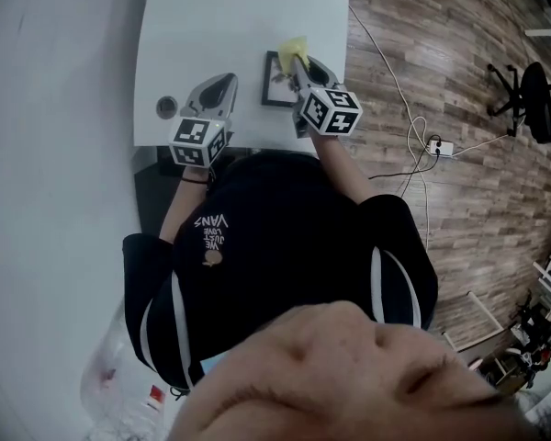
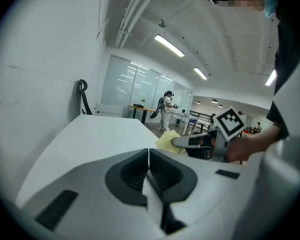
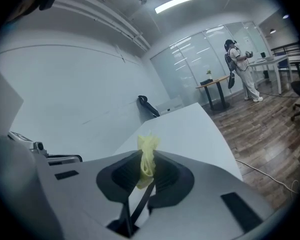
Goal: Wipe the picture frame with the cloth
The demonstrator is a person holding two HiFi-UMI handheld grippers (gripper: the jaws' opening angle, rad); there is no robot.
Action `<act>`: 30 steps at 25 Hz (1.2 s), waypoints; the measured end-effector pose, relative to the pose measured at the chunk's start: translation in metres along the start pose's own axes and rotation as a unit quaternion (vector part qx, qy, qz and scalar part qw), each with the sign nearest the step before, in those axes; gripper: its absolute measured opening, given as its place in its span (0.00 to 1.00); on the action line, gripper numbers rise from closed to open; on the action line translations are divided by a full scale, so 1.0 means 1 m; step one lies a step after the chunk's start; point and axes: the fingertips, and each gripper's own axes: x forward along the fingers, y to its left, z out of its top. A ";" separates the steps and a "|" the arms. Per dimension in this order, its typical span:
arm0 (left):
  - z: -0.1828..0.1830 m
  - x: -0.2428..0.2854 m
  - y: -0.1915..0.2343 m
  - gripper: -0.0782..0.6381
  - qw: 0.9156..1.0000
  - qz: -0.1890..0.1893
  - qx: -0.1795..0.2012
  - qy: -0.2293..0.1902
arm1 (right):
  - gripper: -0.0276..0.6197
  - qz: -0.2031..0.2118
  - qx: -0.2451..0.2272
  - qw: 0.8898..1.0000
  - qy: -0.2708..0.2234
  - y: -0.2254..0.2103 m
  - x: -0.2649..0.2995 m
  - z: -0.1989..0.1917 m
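Note:
In the head view, a small black picture frame [image 1: 277, 83] lies flat near the right front of the white table [image 1: 220, 16]. My right gripper [image 1: 295, 60] reaches over the frame and is shut on a yellow cloth [image 1: 294, 45], which bunches out past its tips above the frame's far edge. The right gripper view shows the cloth [image 3: 147, 156] pinched between the shut jaws of my right gripper [image 3: 146, 170]. My left gripper [image 1: 224, 82] hovers left of the frame, apart from it. In its own view my left gripper [image 2: 149, 154] is shut with nothing in it, and the cloth [image 2: 166, 140] shows to its right.
A round dark grommet [image 1: 167, 107] sits in the table near its front edge, left of my left gripper. White cables and a power strip [image 1: 438, 147] lie on the wooden floor to the right, with an office chair [image 1: 534, 91] beyond. A person [image 3: 238, 69] stands far off.

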 end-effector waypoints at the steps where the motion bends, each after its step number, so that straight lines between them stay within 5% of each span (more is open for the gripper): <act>1: -0.001 -0.001 0.001 0.13 1.000 0.003 -0.001 0.000 | 0.12 0.002 0.000 1.000 0.005 0.001 0.003 -0.003; 30: -0.020 -0.025 0.015 0.13 0.999 0.036 -0.020 0.018 | 0.12 -0.002 -0.042 0.992 0.117 0.001 0.059 -0.068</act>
